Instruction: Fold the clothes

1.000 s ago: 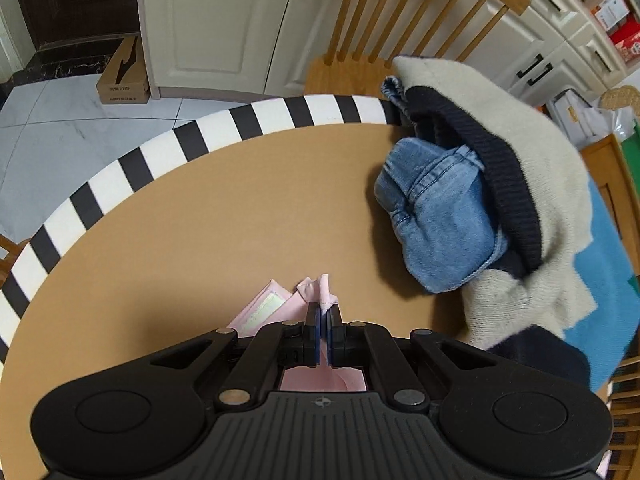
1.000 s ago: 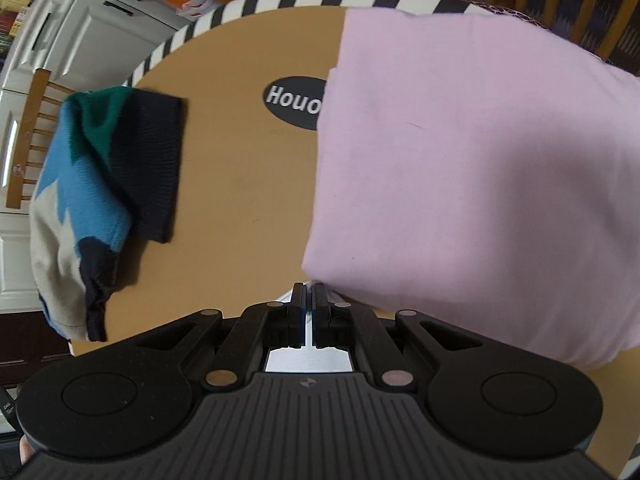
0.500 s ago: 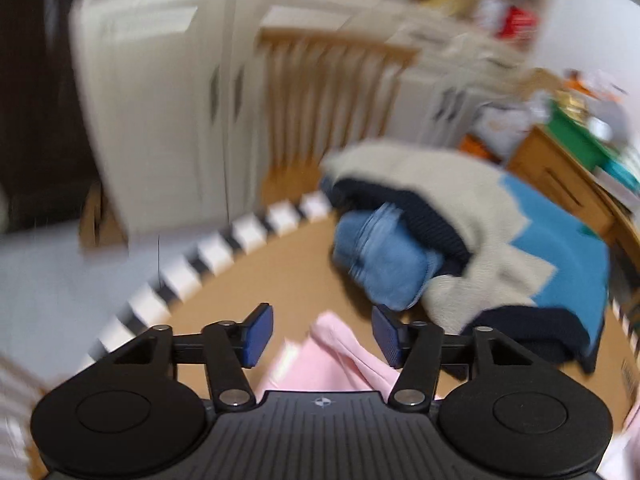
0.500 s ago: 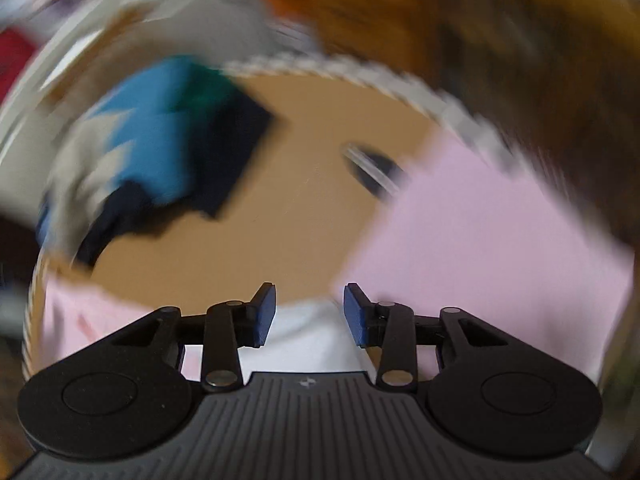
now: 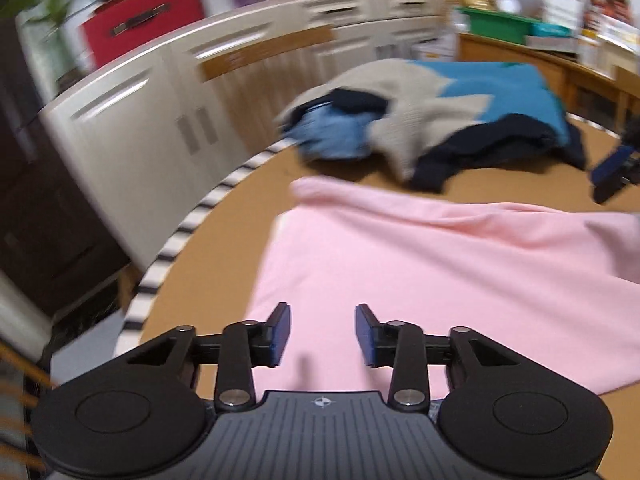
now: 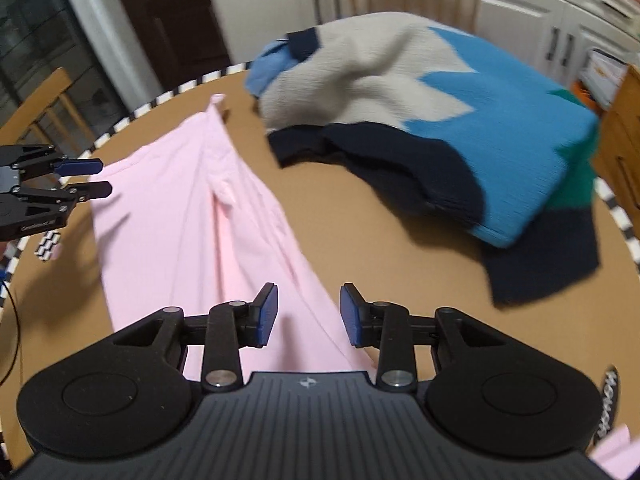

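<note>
Pink jersey garment [image 5: 420,264] lies spread on the round brown table [image 6: 360,216], reaching from the striped near-left rim [image 5: 176,240] toward the centre, with one long fold ridge running its length and a small bunched end pointing at the far rim. Left gripper [image 5: 322,334] hangs just above the cloth near that rim; its blue pads stand partly apart and are closing, with cloth below but nothing pinched between them. Right gripper [image 6: 308,314] is likewise partly apart and closing over the garment's near end, gripping nothing. Behind, toward the far edge, a colour-block knit sweater [image 6: 440,92] sits heaped over a blue denim item [image 5: 332,136], clear of the pink piece. Judgement: the fabric is thin, light and limp; it will drape and slide on the smooth tabletop, and will not hold shape unsupported. Recommended holds are the two outer corners or the hem edge, pinched close to the table surface, one layer only where the ridge doubles up. Pictures are blurred; seams cannot be made out.
</note>
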`<state>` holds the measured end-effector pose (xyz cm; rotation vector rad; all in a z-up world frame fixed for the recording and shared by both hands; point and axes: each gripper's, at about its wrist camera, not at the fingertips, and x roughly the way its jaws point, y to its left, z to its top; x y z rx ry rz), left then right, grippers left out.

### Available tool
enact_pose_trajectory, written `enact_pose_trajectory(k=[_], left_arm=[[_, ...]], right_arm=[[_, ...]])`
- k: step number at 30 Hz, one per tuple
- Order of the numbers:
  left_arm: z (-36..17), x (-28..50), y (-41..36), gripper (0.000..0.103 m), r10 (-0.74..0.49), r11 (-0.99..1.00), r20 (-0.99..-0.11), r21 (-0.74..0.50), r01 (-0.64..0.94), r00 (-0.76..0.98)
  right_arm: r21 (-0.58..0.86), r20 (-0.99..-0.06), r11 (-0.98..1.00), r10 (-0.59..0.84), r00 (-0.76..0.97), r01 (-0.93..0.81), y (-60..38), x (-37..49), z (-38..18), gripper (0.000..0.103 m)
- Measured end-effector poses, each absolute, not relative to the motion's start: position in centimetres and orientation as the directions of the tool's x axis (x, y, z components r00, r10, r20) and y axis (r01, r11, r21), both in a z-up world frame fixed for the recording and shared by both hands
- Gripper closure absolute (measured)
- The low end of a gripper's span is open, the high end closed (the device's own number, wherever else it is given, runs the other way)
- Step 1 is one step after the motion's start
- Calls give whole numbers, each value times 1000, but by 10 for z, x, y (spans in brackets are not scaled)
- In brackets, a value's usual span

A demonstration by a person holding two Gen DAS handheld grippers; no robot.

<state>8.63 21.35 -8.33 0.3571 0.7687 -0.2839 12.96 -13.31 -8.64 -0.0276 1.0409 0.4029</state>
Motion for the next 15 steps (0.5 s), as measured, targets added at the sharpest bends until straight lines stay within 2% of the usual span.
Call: enact_pose_trajectory(k=[4, 6, 7, 8, 10, 13, 15], left_arm=[[-88, 90, 236, 51, -66, 925, -752, 200, 322, 656], [-87, 92, 246, 52, -63, 927, -766, 192, 321, 639], [-88, 95, 248, 56, -77, 929, -777, 172, 328, 625], [-90, 98, 250, 72, -93, 932, -788, 146, 331, 609], [-93, 101, 257, 90, -99, 945, -807, 108, 310, 582], [-95, 106, 264, 97, -105, 956, -814, 76, 284, 571], [-91, 104, 268, 97, -99, 960, -801, 79, 269, 590]], right_arm=[[154, -860, 903, 322, 396, -400, -120, 136, -92, 67], [148, -871, 895, 320, 374, -421, -114, 138, -96, 67], [141, -876, 893, 314, 367, -427, -111, 141, -99, 67], [134, -881, 891, 307, 359, -433, -108, 143, -101, 67], [143, -888, 894, 305, 343, -425, -106, 147, -106, 68], [145, -892, 894, 304, 335, -424, -103, 151, -110, 67], [155, -891, 890, 314, 328, -430, -102, 151, -111, 67]])
